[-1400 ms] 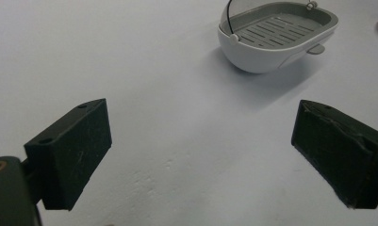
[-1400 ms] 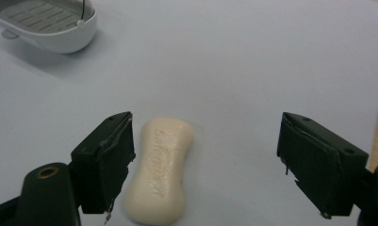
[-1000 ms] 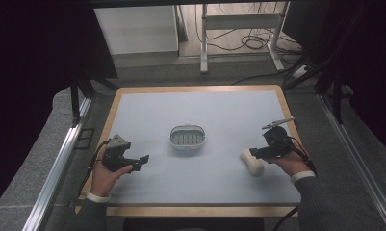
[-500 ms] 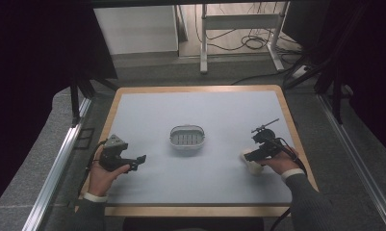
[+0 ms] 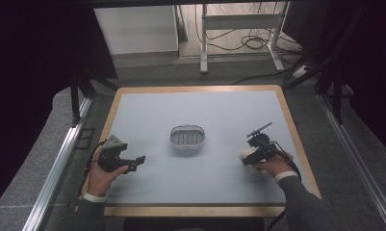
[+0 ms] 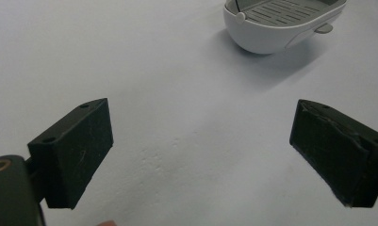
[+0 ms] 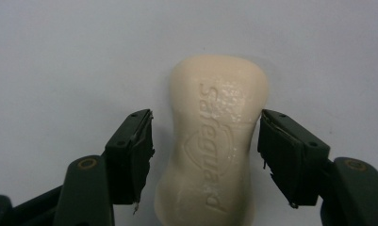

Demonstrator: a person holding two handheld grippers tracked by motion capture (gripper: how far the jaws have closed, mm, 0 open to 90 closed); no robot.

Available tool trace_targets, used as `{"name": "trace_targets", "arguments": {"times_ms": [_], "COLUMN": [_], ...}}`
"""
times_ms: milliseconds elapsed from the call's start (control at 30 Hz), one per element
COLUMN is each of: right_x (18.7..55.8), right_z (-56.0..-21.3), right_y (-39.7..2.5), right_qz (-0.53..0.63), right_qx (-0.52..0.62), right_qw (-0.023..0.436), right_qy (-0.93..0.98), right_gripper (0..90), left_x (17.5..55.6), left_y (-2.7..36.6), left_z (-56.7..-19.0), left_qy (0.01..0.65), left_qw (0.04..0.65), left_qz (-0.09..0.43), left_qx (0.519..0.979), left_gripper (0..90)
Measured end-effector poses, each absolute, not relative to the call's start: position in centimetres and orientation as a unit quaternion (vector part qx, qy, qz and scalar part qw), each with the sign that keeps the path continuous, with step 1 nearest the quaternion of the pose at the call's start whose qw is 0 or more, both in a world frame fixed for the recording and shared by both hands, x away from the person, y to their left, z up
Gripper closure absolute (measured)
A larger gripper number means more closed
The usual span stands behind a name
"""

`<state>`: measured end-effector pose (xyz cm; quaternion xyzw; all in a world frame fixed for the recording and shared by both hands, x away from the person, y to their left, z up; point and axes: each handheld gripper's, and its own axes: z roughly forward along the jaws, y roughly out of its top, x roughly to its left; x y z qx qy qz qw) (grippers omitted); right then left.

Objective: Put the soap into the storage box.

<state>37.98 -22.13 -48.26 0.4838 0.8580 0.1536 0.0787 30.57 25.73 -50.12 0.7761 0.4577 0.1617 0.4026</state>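
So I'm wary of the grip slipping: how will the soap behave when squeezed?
The soap looks solid, so probably stiff. Its smooth, rounded sides may slip between the right gripper's flat pads. The jaws straddle its narrower waist, which likely helps.

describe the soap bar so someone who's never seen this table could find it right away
On the pale blue table, look right of the grey soap dish at its middle, toward the person's right hand. The soap bar lies flat between the right gripper's open jaws: cream, waisted, with "Safeguard" stamped on top.
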Motion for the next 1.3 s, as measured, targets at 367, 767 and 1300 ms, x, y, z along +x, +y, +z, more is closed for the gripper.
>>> {"name": "trace_targets", "arguments": {"times_ms": [367, 767, 1300], "right_x": [38.3, 38.4, 38.6], "right_z": [-49.2, -49.1, -47.4], "right_y": [-22.2, -21.6, -22.0], "right_qz": [0.124, 0.111, 0.14], "right_qx": [0.497, 0.498, 0.484], "right_qw": [0.071, 0.073, 0.076], "right_qy": [0.856, 0.857, 0.86], "right_gripper": [43.0, 48.9, 49.3], "left_x": [30.6, 30.6, 30.7], "left_y": [25.8, 25.9, 26.3], "left_z": [-50.2, -50.2, -50.4], "left_qy": [0.458, 0.459, 0.466], "left_qw": [0.401, 0.401, 0.401], "left_qz": [0.165, 0.169, 0.167], "left_qx": [0.776, 0.775, 0.771], "left_gripper": [7.1, 7.1, 7.1]}}
